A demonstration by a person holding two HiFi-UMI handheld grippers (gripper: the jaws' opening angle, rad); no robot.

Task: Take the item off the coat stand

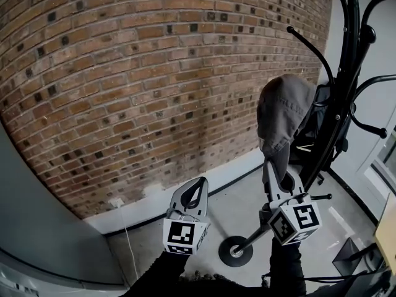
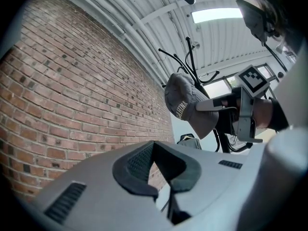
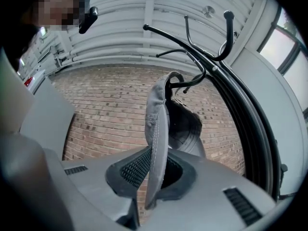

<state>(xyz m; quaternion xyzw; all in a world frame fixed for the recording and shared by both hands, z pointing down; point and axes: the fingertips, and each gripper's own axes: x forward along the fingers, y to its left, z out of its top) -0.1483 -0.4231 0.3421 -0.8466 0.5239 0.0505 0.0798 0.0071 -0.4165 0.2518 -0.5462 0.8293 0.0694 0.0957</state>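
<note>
A grey cap hangs on a hook of the black coat stand, its brim pointing down. My right gripper reaches up from below and is shut on the brim. In the right gripper view the brim stands edge-on between the pads of the right gripper, with the cap's dark inside behind it. The left gripper view shows the cap with the right gripper clamped on its brim. My left gripper hovers to the cap's lower left, shut with nothing in it.
A brick wall fills the background, with a white skirting at its foot. The stand's round base sits on the grey floor. Dark items hang behind the cap. A door or window frame is at the right.
</note>
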